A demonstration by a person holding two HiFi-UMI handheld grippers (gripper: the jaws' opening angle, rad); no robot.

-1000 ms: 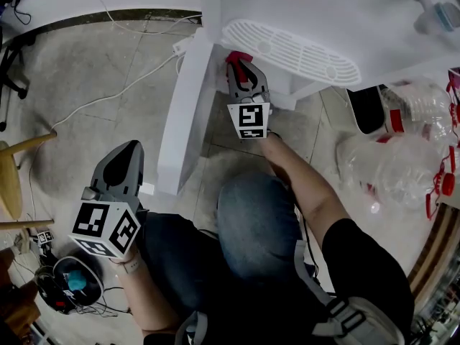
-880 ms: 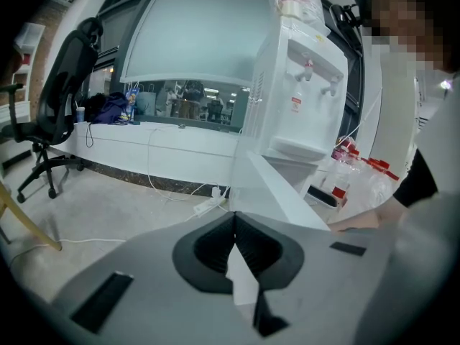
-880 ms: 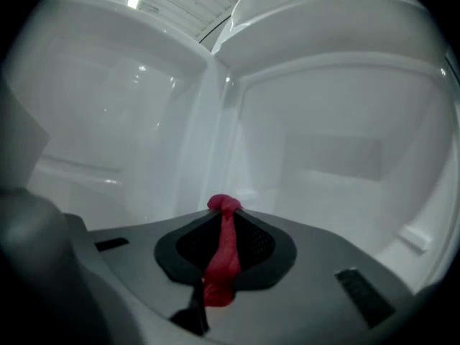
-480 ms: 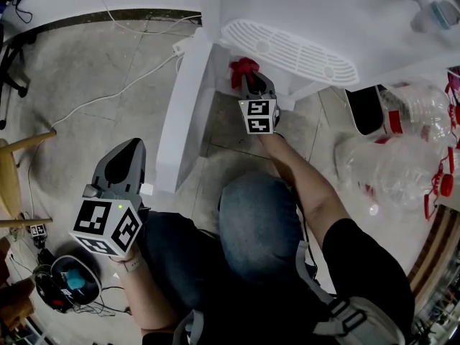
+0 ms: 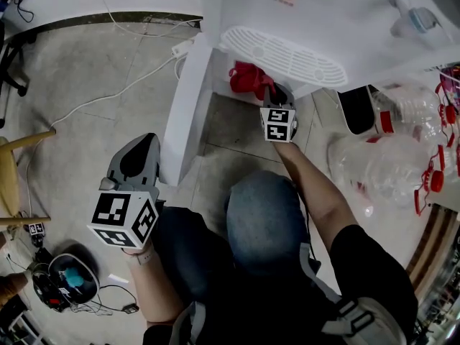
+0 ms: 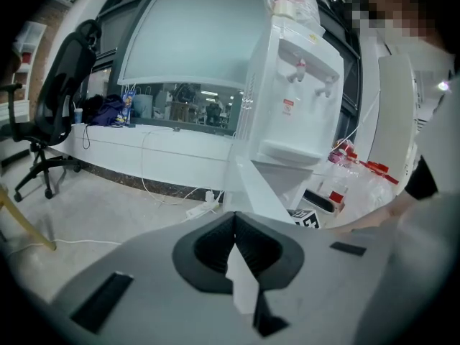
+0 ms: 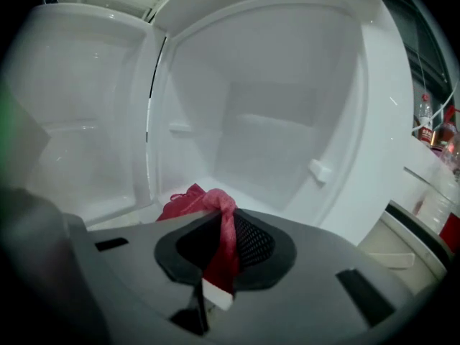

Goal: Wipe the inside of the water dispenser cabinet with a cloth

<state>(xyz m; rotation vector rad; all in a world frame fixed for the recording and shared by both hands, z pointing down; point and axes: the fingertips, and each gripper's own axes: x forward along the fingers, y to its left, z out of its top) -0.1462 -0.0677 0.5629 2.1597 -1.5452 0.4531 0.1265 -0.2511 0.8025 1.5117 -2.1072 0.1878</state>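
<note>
The white water dispenser (image 5: 316, 9) stands with its lower cabinet door (image 5: 183, 113) swung open to the left. My right gripper (image 5: 276, 95) reaches under the drip tray (image 5: 284, 54) into the cabinet mouth, shut on a red cloth (image 5: 248, 77). In the right gripper view the cloth (image 7: 205, 201) is pinched between the jaws of the right gripper (image 7: 226, 228) and bunches on the white cabinet floor (image 7: 280, 192) just ahead. My left gripper (image 5: 136, 160) hangs left of the door, shut and empty. From the left gripper (image 6: 235, 228) the dispenser (image 6: 295, 106) shows ahead.
Large empty water bottles (image 5: 384, 164) with red caps lie right of the dispenser. A power strip (image 5: 183, 47) and white cable run over the floor behind the door. A wooden chair leg (image 5: 25, 144) and a small device (image 5: 68, 279) sit at the left. An office chair (image 6: 57, 113) stands further off.
My right gripper has moved forward and down under the drip tray, carrying the red cloth into the cabinet opening. The left gripper has hardly moved.
</note>
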